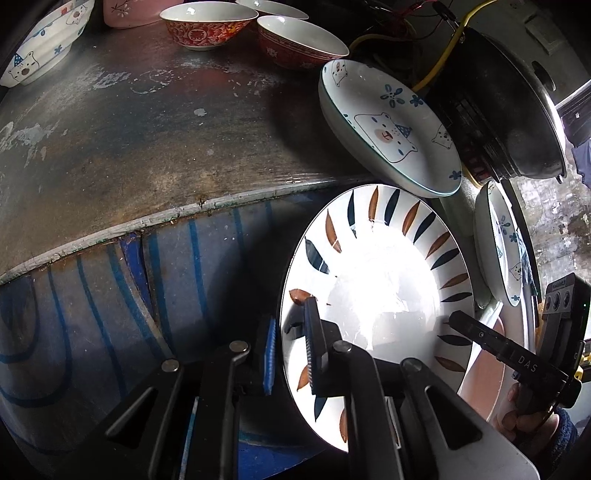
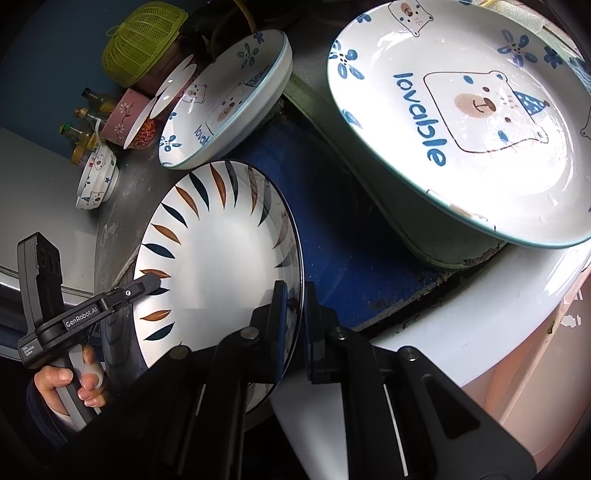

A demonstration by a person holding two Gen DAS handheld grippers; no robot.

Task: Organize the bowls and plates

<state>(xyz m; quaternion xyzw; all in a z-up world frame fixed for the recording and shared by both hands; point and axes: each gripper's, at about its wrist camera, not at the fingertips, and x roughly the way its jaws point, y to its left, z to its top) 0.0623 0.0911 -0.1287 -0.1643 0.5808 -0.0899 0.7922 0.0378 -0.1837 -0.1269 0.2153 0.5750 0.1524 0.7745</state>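
A white plate with a ring of brown and dark blue leaves (image 1: pixel 376 295) is held in the air between both grippers, beside the table edge. My left gripper (image 1: pixel 291 350) is shut on its left rim. My right gripper (image 2: pixel 293 325) is shut on the opposite rim of the leaf plate (image 2: pixel 221 266); the right gripper also shows in the left wrist view (image 1: pixel 458 317). A bear-print plate (image 1: pixel 391 125) lies on the table near the leaf plate. A larger "lovable" bear plate (image 2: pixel 465 122) rests higher to the right.
Red patterned bowls (image 1: pixel 207 29), a bear-print bowl (image 1: pixel 44 48) and a pink cup (image 1: pixel 125 14) stand at the far side of the worn metal table (image 1: pixel 129 140). A steel pot (image 1: pixel 517 110) and wires are at right. A yellow mesh cover (image 2: pixel 144 40) and bottles (image 2: pixel 85 125) stand beyond.
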